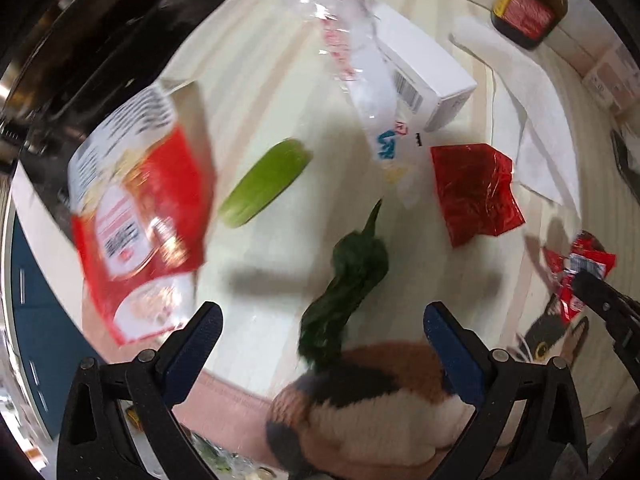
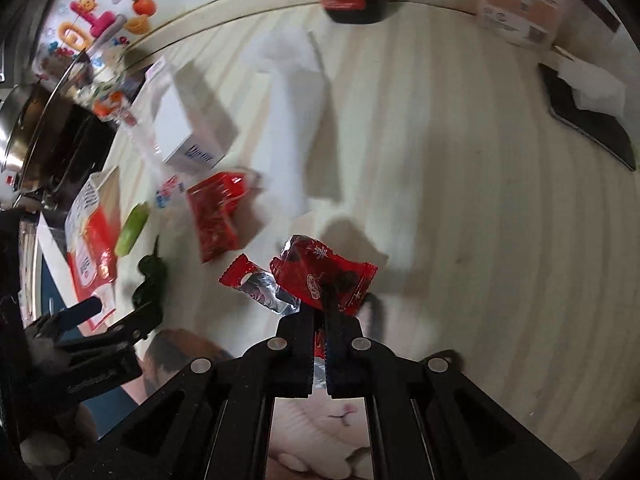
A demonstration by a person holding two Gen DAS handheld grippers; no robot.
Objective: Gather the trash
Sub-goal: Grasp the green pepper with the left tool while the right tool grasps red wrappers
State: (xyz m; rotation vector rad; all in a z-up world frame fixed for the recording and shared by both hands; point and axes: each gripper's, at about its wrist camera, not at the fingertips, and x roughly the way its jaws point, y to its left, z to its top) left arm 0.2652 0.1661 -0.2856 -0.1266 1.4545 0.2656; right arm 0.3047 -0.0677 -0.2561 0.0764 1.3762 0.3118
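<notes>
Bright, even daylight on pale table [image 1: 280,92]; soft shadows under wrappers. Motion-smeared throughout, worst toward left edge. Fisheye bending at rims, dark vignette in corners. Glare on foil.

The left gripper [image 1: 323,322] points almost straight down at the bench [image 1: 280,92], its two blue-padded fingers [image 1: 195,338] spread wide with nothing pinched between them; both tips hang over the bench's near edge. The right gripper [image 2: 319,312] tilts steeply down toward the same bench, its black fingers [image 2: 298,332] drawn together until almost no gap is left, clamped on the lower edge of a red candy wrapper [image 2: 324,270] that stands up above the tips. Seen from the right wrist, the left gripper sits well off to the left, near the bench's edge.
</notes>
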